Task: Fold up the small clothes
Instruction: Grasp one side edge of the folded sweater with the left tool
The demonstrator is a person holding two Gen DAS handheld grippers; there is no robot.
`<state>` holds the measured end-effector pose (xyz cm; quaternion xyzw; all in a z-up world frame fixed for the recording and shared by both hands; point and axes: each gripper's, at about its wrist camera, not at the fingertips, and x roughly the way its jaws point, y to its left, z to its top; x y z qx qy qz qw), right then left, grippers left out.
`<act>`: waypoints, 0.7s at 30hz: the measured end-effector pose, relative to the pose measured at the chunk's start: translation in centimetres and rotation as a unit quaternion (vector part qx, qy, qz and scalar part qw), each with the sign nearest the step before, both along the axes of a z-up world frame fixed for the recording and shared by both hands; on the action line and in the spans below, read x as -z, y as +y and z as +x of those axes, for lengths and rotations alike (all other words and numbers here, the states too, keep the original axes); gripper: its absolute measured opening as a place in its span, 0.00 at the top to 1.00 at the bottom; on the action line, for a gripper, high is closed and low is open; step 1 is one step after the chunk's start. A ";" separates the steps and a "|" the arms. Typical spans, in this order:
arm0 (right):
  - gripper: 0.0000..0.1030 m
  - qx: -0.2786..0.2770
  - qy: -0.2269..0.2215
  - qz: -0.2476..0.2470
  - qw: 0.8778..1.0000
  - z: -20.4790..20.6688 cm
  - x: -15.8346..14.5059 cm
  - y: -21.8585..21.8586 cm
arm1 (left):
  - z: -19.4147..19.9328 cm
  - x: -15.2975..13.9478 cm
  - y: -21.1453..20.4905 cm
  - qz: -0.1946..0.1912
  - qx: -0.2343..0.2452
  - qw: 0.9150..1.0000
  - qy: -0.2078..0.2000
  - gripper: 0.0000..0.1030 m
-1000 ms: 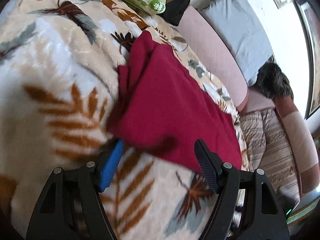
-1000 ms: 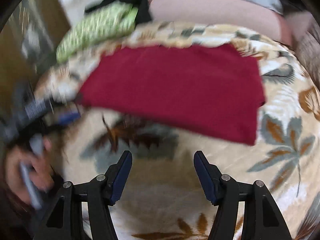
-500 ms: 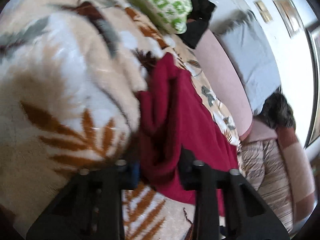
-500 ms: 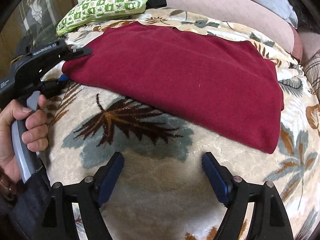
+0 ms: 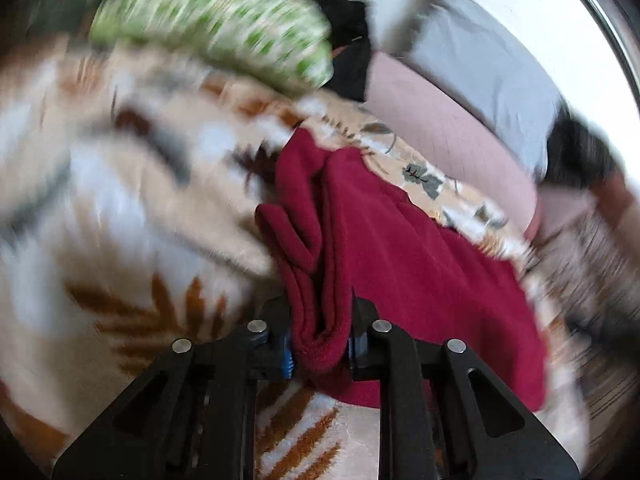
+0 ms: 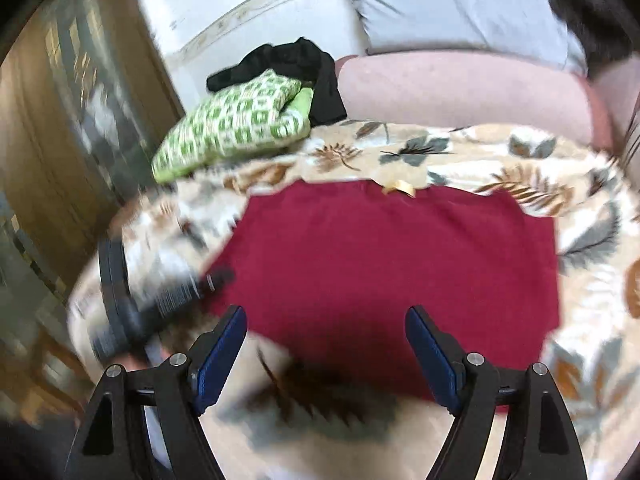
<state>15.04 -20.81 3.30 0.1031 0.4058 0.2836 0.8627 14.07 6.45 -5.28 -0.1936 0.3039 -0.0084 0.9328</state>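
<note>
A dark red garment (image 5: 420, 272) lies spread on a leaf-patterned blanket (image 5: 120, 200). My left gripper (image 5: 320, 320) has a bunched corner of it between its jaws, which are closing, and the pads press on the folds of cloth. In the right wrist view the red garment (image 6: 380, 260) lies flat, with a tan label (image 6: 398, 188) at its far edge. My right gripper (image 6: 326, 320) hovers open over its near edge with nothing between the fingers. The left gripper (image 6: 160, 304) shows blurred at the garment's left corner.
A green-and-white patterned pillow (image 6: 236, 124) and a black garment (image 6: 288, 60) lie at the blanket's far left. A pink cushion (image 6: 460, 88) and a grey pillow (image 6: 452, 4) line the back. A wooden cabinet (image 6: 60, 140) stands to the left.
My left gripper has closed on the red garment's corner and bunched it up. My right gripper has opened wider and risen, so the garment sits lower and nearer between its fingers.
</note>
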 end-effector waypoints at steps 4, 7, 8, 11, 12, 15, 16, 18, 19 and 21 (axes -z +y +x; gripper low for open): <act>0.23 -0.082 0.093 0.095 0.988 8.5 -0.2 4.5 | -1.1 -1.6 -3.2 0.102 0.019 0.993 -0.057 0.86; 0.23 -0.116 0.176 0.148 0.966 13.7 1.5 8.3 | -1.8 -2.0 -4.9 0.145 0.044 0.985 -0.086 0.86; 0.23 -0.124 0.199 0.166 0.958 14.9 2.0 9.3 | -2.1 -2.0 -5.3 0.157 0.053 0.982 -0.094 0.86; 0.23 -0.117 0.221 0.166 0.954 17.9 2.8 12.5 | -2.1 -2.1 -5.9 0.172 0.067 0.977 -0.102 0.86; 0.22 -0.115 0.220 0.157 0.956 18.4 2.9 12.9 | -2.0 -2.1 -5.9 0.173 0.068 0.977 -0.102 0.86; 0.22 -0.128 0.221 0.096 0.962 19.3 3.0 14.8 | -1.8 -2.1 -5.9 0.174 0.073 0.977 -0.103 0.86; 0.22 -0.136 0.215 0.065 0.965 19.3 2.9 15.4 | -1.9 -2.1 -6.1 0.176 0.076 0.976 -0.105 0.86; 0.34 -0.137 0.212 0.017 0.968 19.4 3.1 15.4 | -2.2 -2.4 -6.7 0.186 0.085 0.973 -0.112 0.86; 0.60 -0.128 0.215 -0.004 0.968 19.4 3.2 15.2 | -2.3 -2.4 -6.9 0.189 0.088 0.971 -0.115 0.86; 0.82 -0.095 0.210 -0.018 0.973 19.4 3.1 13.1 | -2.8 -2.8 -7.5 0.193 0.096 0.969 -0.121 0.86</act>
